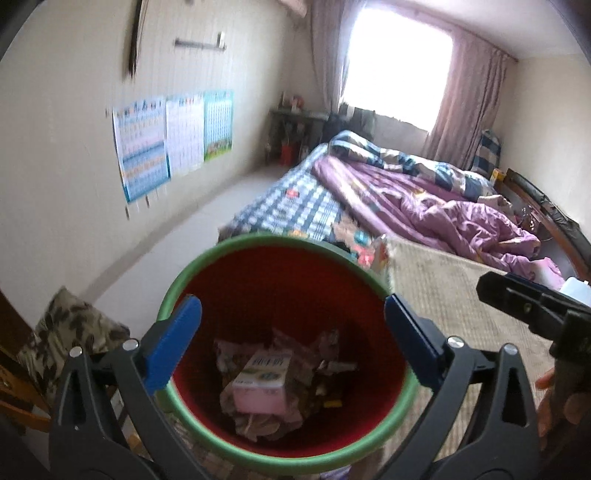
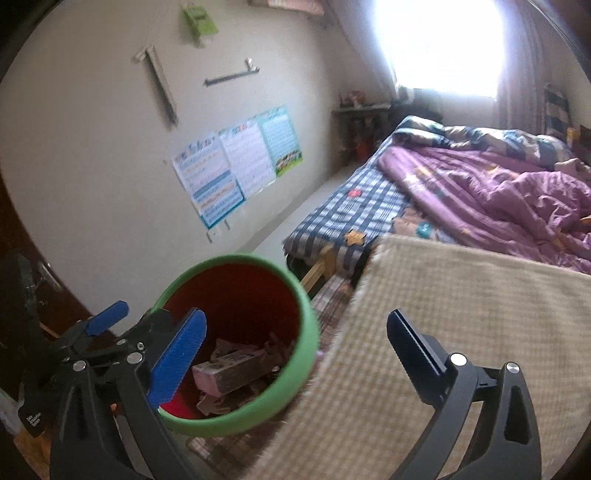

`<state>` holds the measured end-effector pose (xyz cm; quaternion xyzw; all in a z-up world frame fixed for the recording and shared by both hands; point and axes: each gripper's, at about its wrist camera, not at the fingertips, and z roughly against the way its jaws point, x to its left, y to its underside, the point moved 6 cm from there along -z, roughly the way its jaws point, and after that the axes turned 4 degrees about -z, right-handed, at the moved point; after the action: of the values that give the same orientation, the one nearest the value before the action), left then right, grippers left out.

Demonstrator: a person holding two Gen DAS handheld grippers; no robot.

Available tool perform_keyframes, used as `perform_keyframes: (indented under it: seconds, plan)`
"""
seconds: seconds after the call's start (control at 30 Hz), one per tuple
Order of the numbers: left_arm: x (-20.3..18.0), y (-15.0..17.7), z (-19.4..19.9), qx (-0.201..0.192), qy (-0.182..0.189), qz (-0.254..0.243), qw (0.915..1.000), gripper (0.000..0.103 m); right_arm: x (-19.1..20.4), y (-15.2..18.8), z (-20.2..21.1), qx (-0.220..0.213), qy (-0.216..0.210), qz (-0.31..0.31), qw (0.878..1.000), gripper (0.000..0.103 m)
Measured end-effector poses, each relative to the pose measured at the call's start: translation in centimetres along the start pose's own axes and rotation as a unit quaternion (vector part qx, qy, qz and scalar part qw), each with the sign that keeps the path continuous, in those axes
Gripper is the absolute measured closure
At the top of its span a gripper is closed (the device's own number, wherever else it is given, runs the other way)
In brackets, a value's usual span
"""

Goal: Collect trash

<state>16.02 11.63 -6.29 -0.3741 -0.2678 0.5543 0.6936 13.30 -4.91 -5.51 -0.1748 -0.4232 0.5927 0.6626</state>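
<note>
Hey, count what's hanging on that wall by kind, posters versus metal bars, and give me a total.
Posters: 3
Metal bars: 2
Green hanging item: 1
Total: 6

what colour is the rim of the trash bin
Green, around a red inside. The bin's rim shows best in the left wrist view, which looks straight down into it.

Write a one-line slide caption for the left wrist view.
Open left gripper poised above the green-rimmed red bin, a pink carton lying on crumpled paper inside.
</note>
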Motion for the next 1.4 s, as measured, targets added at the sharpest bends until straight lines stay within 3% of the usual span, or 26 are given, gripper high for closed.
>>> perform_keyframes:
  seconds: [0.13, 0.23, 0.5, 0.7, 0.9, 1.4]
  plan:
    - [-2.3, -0.7, 1.7, -0.035, -0.017, -0.014, 0.9991, 0.006, -1.5, -0.5, 4.2, -0.072, 0.025, 0.017, 0.997, 0.007]
    - [-4.6, -0.8, 2.8, -0.041, -0.028, -0.021, 0.9986, 0.006, -2.8, -0.6, 7.9, -0.15, 0.051, 0.033, 0.987, 0.007]
    - [-10.5, -0.3, 5.4, -0.05, -0.035, -0.024, 0.9978, 0.005, -8.1, 1.4, 12.3, -0.2, 0.067, 0.016, 0.977, 0.007]
    - [-13.7, 0.6, 6.4, -0.046, -0.032, -0.018, 0.9982, 0.005, -10.9, 2.4, 13.6, -0.175, 0.058, 0.025, 0.983, 0.007]
    - [-15.6, 0.7, 7.3, -0.057, -0.053, -0.019, 0.9968, 0.005, -13.1, 3.0, 14.4, -0.165, 0.052, 0.018, 0.985, 0.007]
    - [-15.8, 0.5, 7.6, -0.052, -0.076, -0.012, 0.9956, 0.005, -13.3, 3.3, 14.2, -0.147, 0.032, 0.024, 0.988, 0.007]
